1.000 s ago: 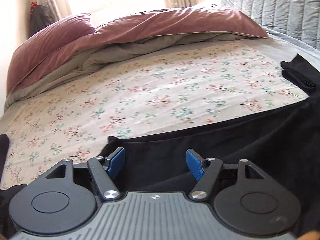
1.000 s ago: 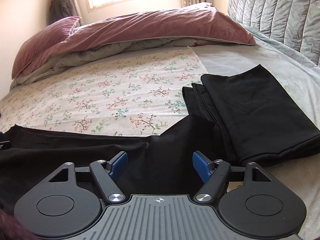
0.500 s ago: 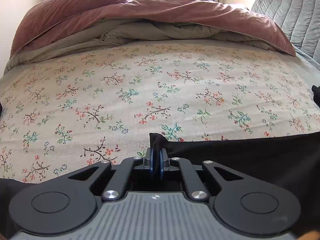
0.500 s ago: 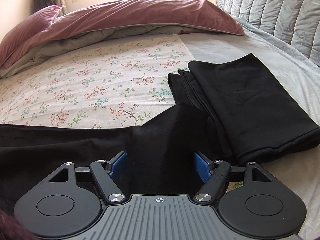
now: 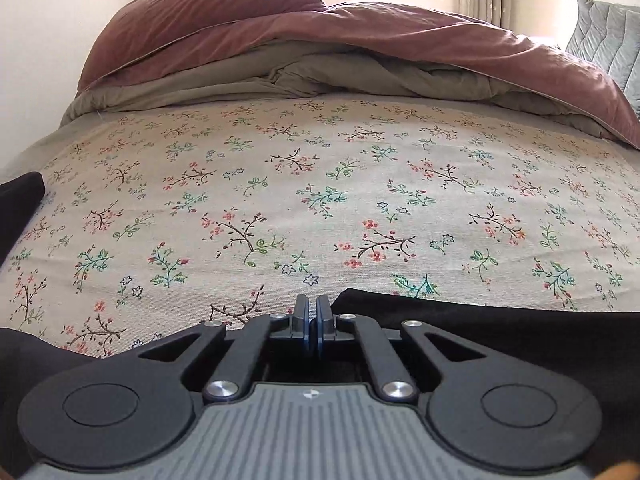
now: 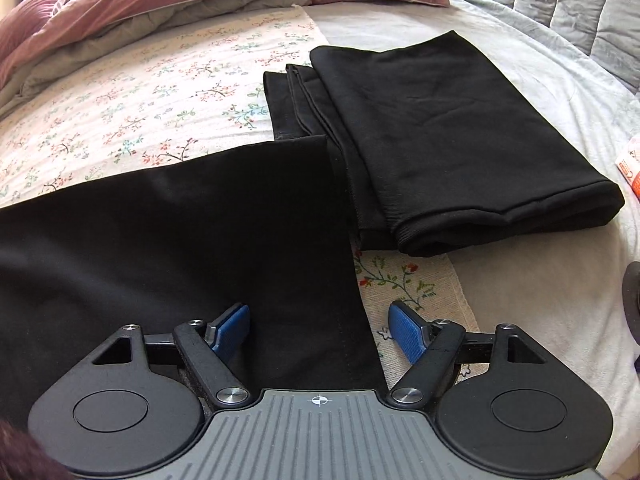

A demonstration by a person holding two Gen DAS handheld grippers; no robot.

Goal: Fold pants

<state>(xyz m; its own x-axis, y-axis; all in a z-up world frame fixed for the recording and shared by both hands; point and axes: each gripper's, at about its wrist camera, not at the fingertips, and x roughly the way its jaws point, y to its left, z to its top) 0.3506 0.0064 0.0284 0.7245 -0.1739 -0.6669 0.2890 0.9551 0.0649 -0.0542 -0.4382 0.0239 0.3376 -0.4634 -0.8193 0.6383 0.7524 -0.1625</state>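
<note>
Floral bed sheet (image 5: 320, 184); left fingers (image 5: 301, 322) closed together, right fingers (image 6: 232, 326) wide over black pants (image 6: 180, 232)

We see a bed (image 5: 24, 156) covered by a floral sheet (image 5: 320, 200), with a pale grey sheet (image 6: 540, 280) bare along its right side. On the floral sheet lie black pants (image 6: 180, 240) spread flat, and just beside their hem a folded black garment (image 6: 440, 140) straddling both sheets. A mauve duvet (image 5: 400, 32) with grey lining is bunched at the far end.
</note>
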